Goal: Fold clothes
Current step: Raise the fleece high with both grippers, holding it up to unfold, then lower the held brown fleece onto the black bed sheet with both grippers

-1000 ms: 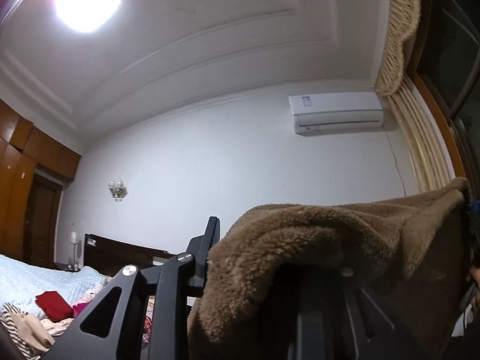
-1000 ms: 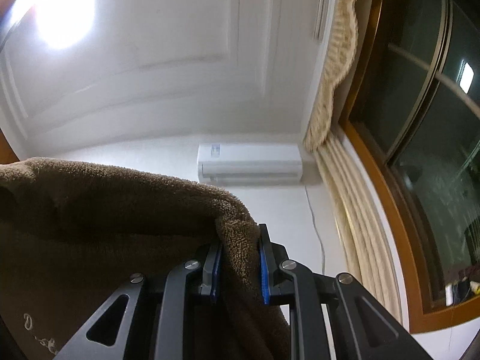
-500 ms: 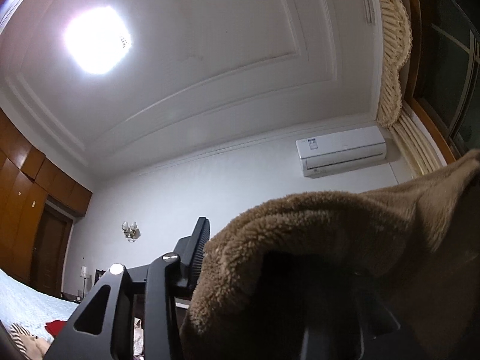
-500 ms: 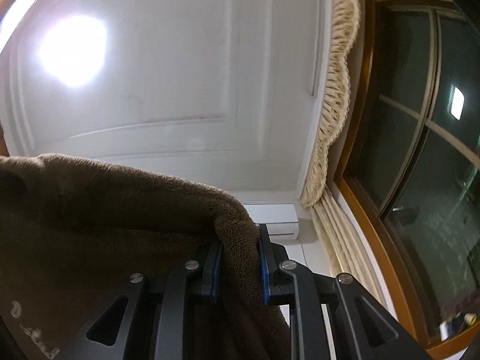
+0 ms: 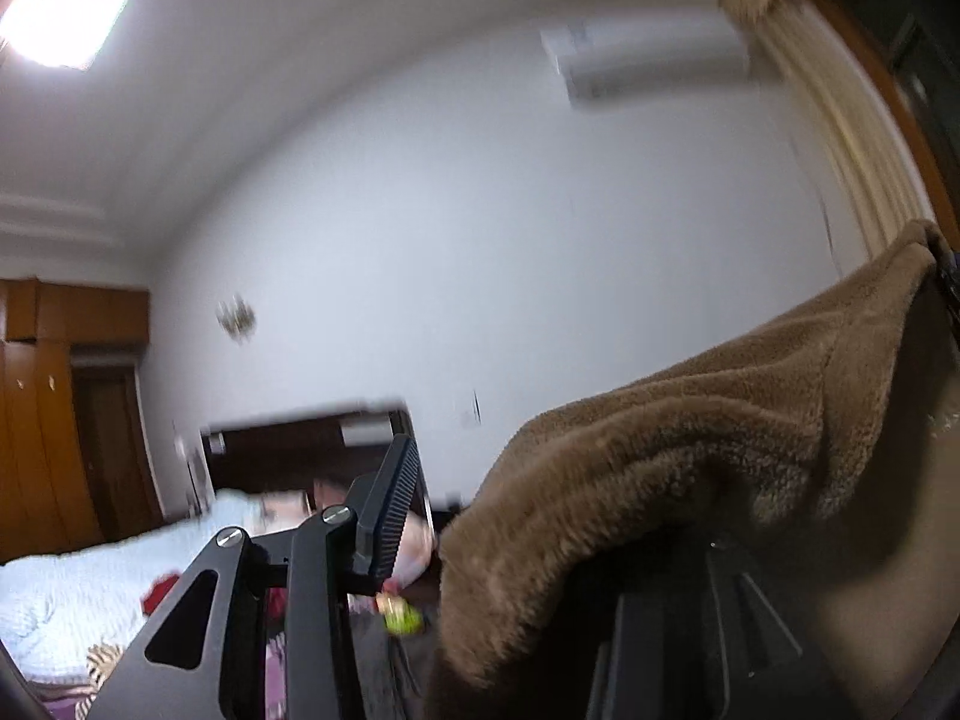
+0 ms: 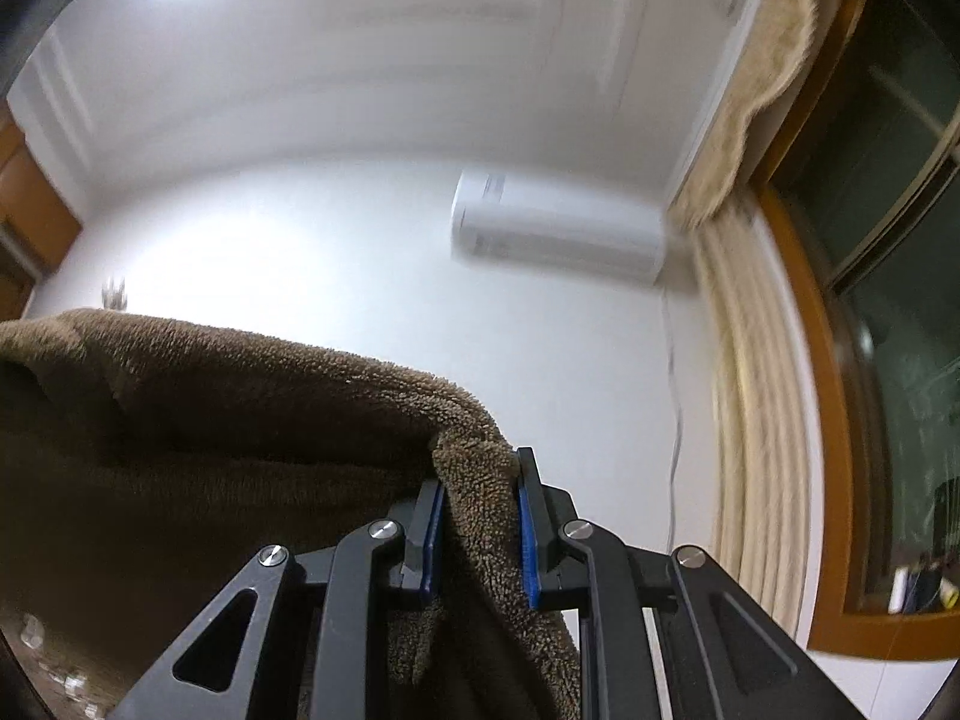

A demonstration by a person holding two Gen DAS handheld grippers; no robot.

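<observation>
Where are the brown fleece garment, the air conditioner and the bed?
brown fleece garment (image 6: 240,420): right wrist view, upper fold.
air conditioner (image 6: 558,228): right wrist view, front panel.
bed (image 5: 90,588): left wrist view, pale blue cover.

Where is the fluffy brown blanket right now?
The brown blanket hangs in the air, pinched in the right gripper and draped over the left gripper, above the bed.

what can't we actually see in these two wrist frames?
- Left wrist view: the left tongs' far finger is buried under the brown fleece garment, so their grip can't be confirmed.
- Both views: the garment's lower part runs off the bottom edge; its type and fold state are unknown.
- Left wrist view: clothes on the bed are motion-blurred and partly behind the near finger.
- Right wrist view: right tongs pinch the garment; the bed is out of frame.
</observation>
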